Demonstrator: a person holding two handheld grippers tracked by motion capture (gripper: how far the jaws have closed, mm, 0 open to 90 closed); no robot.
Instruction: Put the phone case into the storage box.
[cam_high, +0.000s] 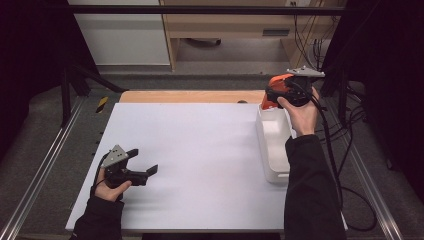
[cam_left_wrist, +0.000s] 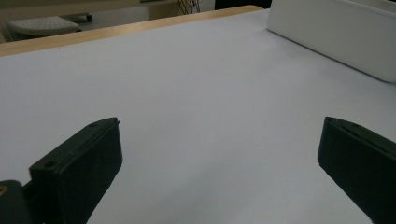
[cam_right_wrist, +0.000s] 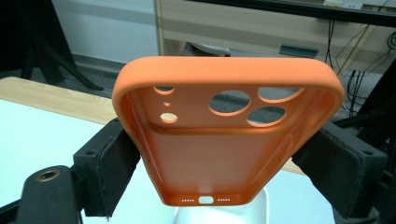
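An orange phone case with camera cut-outs is held in the air over the far end of a white bin. My right gripper is shut on it. In the right gripper view the two black pads press on the long sides of the case, whose open inside faces the camera, with my right gripper pointing out past the table's far edge. At the table's near left my left gripper rests low over the white sheet, open and with nothing in it. The left gripper view has its jaws wide apart around my left gripper.
A white sheet covers the table, with a wooden strip along its far edge. The long white bin stands at the right side. Cables trail off the right edge. Black frame posts and a wooden cabinet stand beyond.
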